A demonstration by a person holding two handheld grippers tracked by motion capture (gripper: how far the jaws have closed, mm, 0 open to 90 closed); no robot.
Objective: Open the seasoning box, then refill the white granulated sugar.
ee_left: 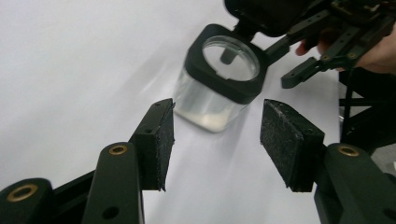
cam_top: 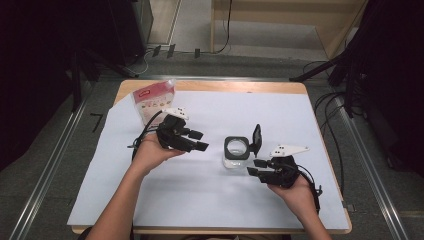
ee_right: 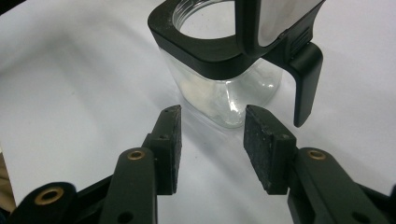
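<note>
Both the left gripper [cam_top: 196, 140] and right gripper [cam_top: 256, 167] gape wide, empty, flanking the clear jar [cam_top: 235, 152]; a snack bag [cam_top: 154, 102] lies well beyond the jar.

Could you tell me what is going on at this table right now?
A person holds a gripper in each hand beside a clear jar whose black hinged lid stands open. The left gripper and right gripper are both open, holding nothing, and aimed at the jar. A red snack bag lies at the table's far left.
</note>
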